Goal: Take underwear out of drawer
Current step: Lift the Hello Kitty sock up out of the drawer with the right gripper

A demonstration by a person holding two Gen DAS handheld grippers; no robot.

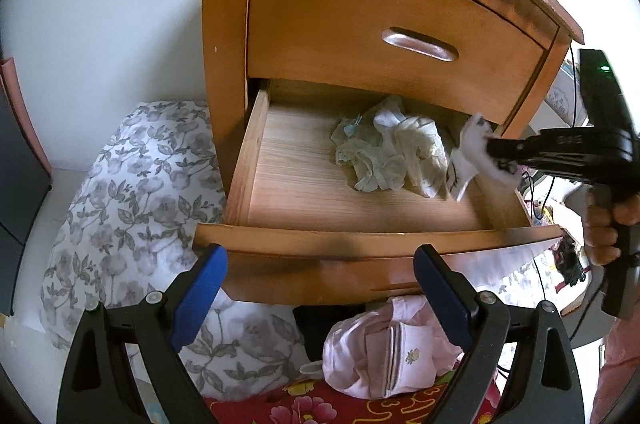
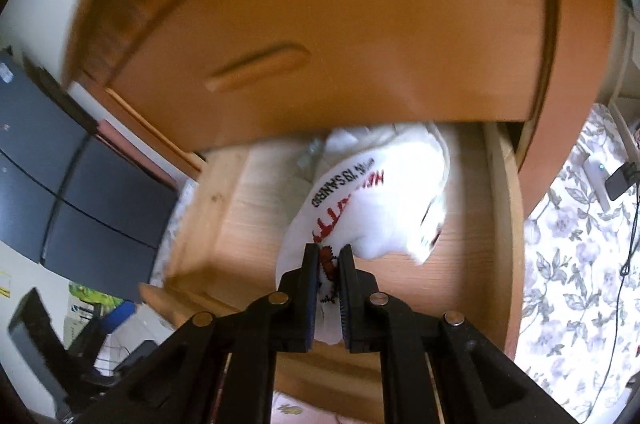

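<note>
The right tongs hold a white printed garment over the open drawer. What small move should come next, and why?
Probably keep lifting the right tongs up and back toward the person. They are shut on the white printed underwear, but most of the cloth hangs low over the open wooden lower drawer, near the pale crumpled garments left inside. It needs to clear the drawer front.
</note>
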